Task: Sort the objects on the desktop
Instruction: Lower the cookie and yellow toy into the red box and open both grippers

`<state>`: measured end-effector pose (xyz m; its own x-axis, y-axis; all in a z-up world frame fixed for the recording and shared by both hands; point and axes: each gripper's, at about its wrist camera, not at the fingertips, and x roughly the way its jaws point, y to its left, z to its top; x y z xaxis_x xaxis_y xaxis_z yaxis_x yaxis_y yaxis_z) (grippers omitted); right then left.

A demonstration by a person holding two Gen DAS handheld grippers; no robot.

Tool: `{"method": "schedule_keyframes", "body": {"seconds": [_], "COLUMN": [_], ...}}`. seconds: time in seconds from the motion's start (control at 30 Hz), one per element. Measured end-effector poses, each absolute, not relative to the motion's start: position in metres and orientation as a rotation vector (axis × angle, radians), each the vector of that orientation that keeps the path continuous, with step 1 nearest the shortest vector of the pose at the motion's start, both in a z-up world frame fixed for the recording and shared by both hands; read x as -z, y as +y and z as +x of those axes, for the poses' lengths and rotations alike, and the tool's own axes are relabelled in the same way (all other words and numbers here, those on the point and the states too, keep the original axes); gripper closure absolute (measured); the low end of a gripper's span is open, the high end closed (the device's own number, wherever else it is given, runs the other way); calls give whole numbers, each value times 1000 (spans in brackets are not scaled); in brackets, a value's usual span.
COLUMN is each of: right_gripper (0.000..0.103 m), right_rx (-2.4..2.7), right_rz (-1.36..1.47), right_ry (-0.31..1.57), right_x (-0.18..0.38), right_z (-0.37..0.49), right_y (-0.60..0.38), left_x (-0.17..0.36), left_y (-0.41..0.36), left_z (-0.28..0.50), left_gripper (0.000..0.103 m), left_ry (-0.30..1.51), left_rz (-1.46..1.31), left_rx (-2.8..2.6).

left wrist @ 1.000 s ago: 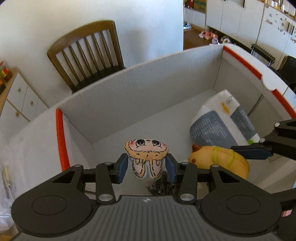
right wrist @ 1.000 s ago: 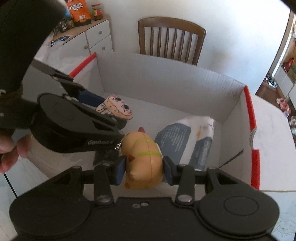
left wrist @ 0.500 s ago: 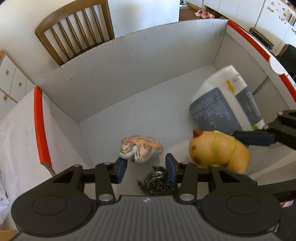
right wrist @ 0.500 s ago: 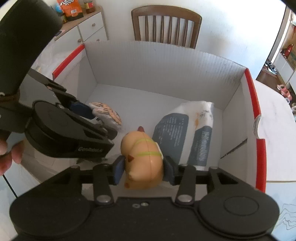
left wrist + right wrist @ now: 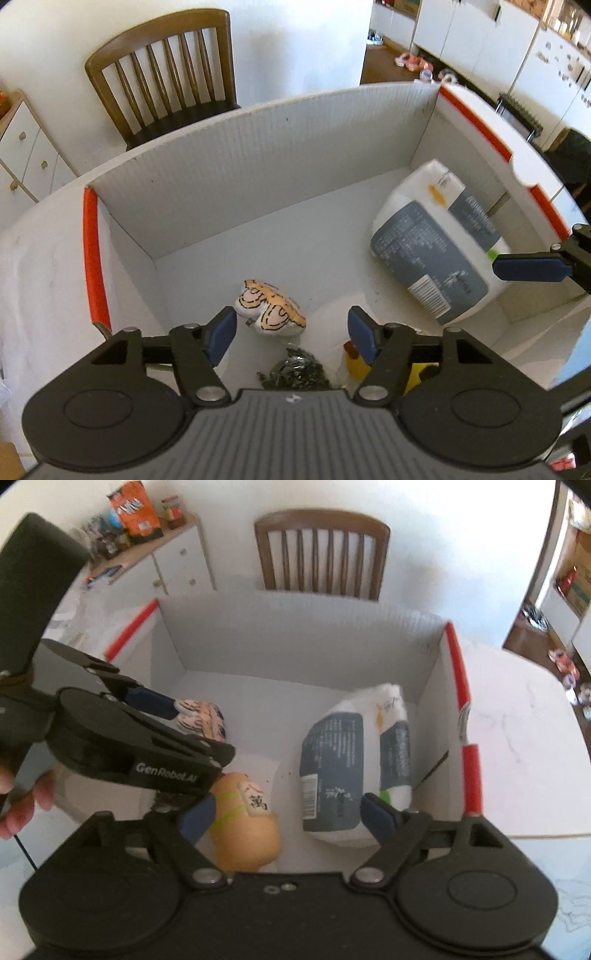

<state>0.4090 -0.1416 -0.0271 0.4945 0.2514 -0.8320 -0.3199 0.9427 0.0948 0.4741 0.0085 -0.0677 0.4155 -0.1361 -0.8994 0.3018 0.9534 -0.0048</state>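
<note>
A white cardboard box with orange-edged flaps holds the objects; it also shows in the right wrist view. A cartoon-face figure lies on the box floor, also in the right wrist view. My left gripper is open and empty above it. A yellow hamster-like toy lies on the floor, only a sliver showing in the left wrist view. My right gripper is open and empty above it. A white and grey packet lies at the box's right side.
A small dark crumpled item lies on the box floor near the front wall. A wooden chair stands behind the box. A white drawer cabinet with snacks on top stands at the back left. A marble tabletop lies right of the box.
Both grippers opened. The figure dropped from the left gripper onto the box floor, then the yellow toy dropped from the right gripper beside it. Both grippers rose slightly.
</note>
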Motion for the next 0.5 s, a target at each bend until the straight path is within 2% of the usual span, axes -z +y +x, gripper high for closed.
{"method": "schedule_keyframes", "body": {"seconds": [0.13, 0.5], "right_gripper": [11, 8], "right_rx": [-369, -367], "right_rz": [-81, -52], "right_ry": [957, 881], "right_x": [17, -8], "right_z": [403, 381], "right_y": [-151, -171], "left_x": [59, 38], "left_y": [11, 30], "left_z": [470, 453], "left_gripper": [23, 23], "left_ry": [1083, 1040], "left_rz": [150, 55], "left_rx": [267, 242]}}
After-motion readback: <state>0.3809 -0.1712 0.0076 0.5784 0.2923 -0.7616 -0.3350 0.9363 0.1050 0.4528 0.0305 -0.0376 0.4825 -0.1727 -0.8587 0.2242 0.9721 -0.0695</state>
